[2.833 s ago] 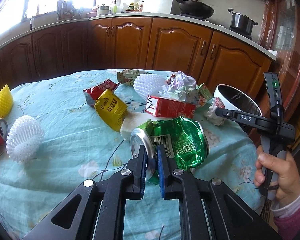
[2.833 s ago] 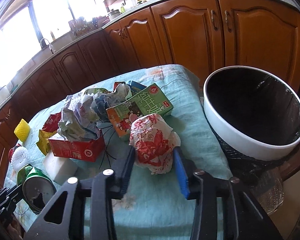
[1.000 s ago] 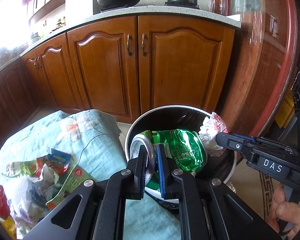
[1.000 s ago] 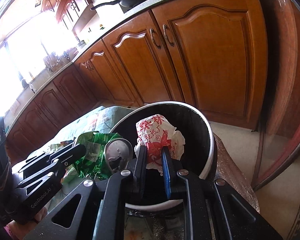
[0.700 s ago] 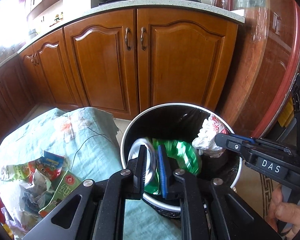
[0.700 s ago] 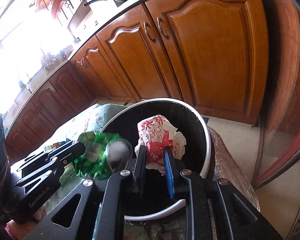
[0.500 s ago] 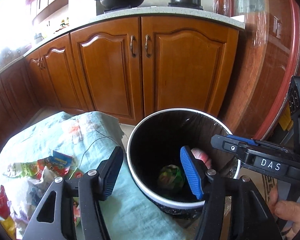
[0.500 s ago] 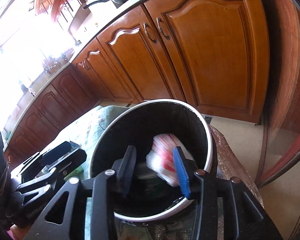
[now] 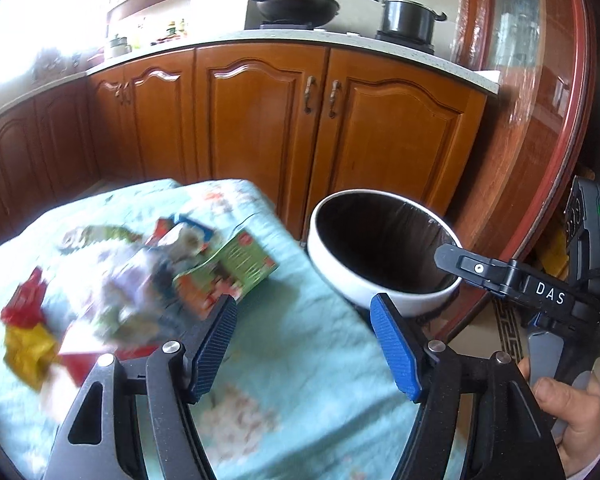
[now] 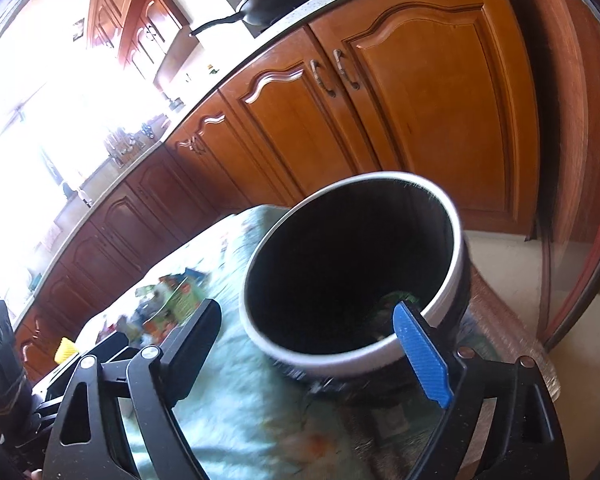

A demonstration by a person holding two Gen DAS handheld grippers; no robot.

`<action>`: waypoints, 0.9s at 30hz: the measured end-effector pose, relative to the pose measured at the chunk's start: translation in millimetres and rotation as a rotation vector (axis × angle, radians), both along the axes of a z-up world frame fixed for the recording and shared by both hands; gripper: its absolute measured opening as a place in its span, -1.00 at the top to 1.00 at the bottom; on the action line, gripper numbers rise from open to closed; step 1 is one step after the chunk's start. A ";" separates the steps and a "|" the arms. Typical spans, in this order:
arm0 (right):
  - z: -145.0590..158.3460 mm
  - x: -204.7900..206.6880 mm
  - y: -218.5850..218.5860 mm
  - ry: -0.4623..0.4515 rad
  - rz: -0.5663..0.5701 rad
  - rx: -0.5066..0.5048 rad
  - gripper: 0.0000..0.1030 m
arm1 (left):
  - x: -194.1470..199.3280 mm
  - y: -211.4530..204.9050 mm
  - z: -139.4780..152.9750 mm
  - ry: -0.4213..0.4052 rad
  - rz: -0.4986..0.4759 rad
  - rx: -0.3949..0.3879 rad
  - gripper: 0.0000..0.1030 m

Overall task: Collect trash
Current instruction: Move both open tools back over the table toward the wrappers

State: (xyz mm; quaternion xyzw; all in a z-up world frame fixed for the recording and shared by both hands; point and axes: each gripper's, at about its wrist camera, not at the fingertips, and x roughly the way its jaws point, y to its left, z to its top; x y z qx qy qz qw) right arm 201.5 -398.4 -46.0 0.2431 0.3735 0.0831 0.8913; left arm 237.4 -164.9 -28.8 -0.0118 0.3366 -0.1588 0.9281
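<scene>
The white-rimmed trash bin (image 9: 352, 280) with a black liner stands at the right end of the table. In the right wrist view, green trash (image 10: 400, 296) lies deep inside the bin (image 10: 340, 360). My left gripper (image 9: 303, 304) hovers over the light-blue tablecloth (image 9: 300, 360) just left of the bin; its jaws are opening, with nothing between them. My right gripper (image 10: 306, 312) is above the bin's near rim, its jaws also opening and bare. A blurred trash pile lies left of the bin: a green carton (image 9: 236, 264), a red carton (image 9: 80, 356) and a yellow wrapper (image 9: 28, 348).
Wooden kitchen cabinets (image 9: 260, 128) run behind the table, with a wok (image 9: 292, 4) and a pot (image 9: 408, 16) on the counter. A hand (image 9: 572, 412) holds the right gripper's handle at the right edge. A glass-fronted wooden cabinet (image 9: 540, 80) stands beyond the bin.
Both grippers opened over the bin; the green can and the red-and-white wrapper dropped in. The left gripper then swung left, back over the table toward the trash pile.
</scene>
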 end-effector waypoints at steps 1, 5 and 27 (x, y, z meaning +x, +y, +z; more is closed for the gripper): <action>-0.9 -4.1 5.8 0.004 0.005 0.007 -0.75 | -6.2 8.8 -0.8 0.003 0.013 -0.006 -0.33; -2.2 -17.5 28.8 0.011 0.041 0.029 -0.75 | -30.2 38.2 -1.3 0.014 0.060 -0.022 -0.33; -6.4 -36.7 161.6 0.043 0.268 0.029 -0.75 | -93.2 174.0 0.6 0.087 0.319 -0.120 -0.33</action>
